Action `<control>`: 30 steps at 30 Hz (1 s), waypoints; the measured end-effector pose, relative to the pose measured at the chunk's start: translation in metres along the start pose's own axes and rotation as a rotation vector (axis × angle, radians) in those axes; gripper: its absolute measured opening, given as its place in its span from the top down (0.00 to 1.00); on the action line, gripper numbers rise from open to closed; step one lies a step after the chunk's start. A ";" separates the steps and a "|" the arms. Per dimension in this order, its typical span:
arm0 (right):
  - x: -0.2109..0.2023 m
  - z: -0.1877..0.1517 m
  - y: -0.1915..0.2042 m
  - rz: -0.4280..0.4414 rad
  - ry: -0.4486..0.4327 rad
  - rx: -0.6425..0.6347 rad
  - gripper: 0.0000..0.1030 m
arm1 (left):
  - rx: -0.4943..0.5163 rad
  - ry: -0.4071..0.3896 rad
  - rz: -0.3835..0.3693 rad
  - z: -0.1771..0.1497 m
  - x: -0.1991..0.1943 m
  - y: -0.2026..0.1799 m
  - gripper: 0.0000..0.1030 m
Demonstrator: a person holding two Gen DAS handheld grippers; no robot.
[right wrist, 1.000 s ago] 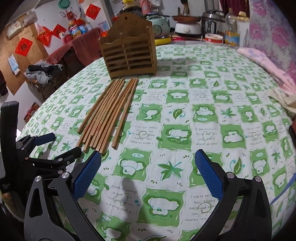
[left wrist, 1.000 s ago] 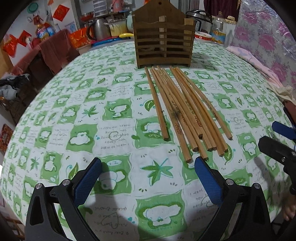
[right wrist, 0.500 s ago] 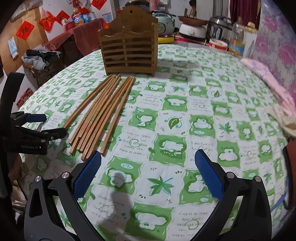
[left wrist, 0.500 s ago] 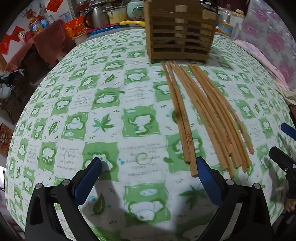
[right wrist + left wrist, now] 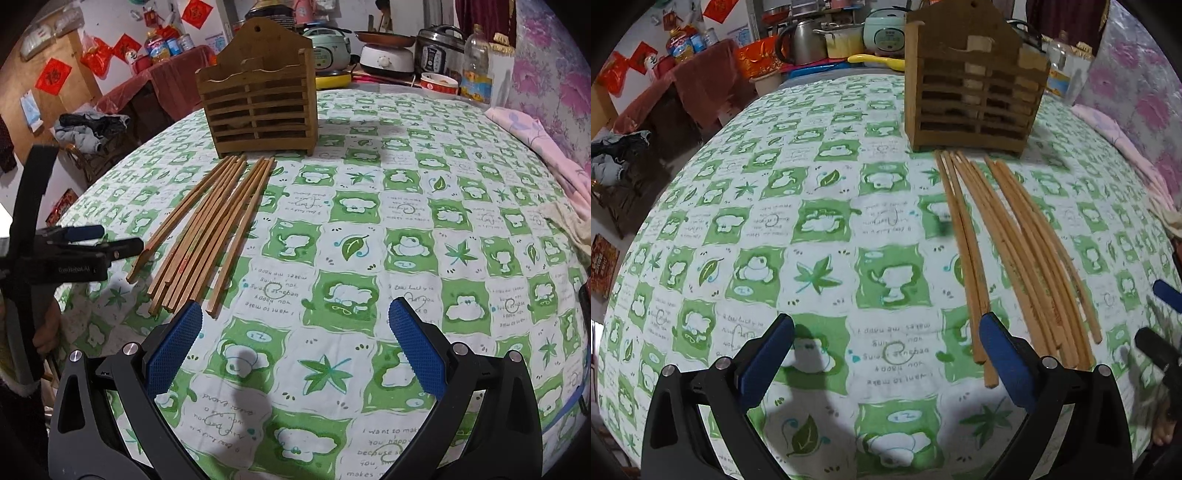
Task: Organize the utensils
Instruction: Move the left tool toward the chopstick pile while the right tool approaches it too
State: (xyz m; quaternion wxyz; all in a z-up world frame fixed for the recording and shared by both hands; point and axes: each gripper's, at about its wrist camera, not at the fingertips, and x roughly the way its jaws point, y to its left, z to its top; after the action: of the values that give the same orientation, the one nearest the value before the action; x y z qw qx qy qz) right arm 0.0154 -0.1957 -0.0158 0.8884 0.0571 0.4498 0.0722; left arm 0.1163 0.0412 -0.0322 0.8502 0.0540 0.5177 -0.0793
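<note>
Two wrist fisheyes, low over the near table edge, facing across the green-checked tablecloth [image 5: 820,229]: left view left of the chopsticks [image 5: 1008,251], right view to their right (both share chopsticks and slatted wooden holder [image 5: 258,107]).

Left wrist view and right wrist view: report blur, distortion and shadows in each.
Left wrist view: fisheye bows the chopsticks and tablecloth; the wooden holder looks slightly smeared; the left claw casts a shadow below. Right wrist view: sharper, same barrel bend, dark corners; shadows under the right claw.

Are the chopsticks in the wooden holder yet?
No. The chopsticks all lie flat on the tablecloth, in front of the upright holder.
</note>
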 end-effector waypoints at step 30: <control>-0.008 -0.004 0.009 0.019 -0.061 -0.057 0.10 | 0.111 -0.033 0.048 -0.012 0.001 -0.018 0.06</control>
State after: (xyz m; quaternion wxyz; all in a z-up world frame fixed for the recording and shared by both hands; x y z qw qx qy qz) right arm 0.0065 -0.1884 -0.0107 0.9023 0.0382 0.4196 0.0915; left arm 0.1027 0.0260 -0.0385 0.8560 0.1119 0.4969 -0.0883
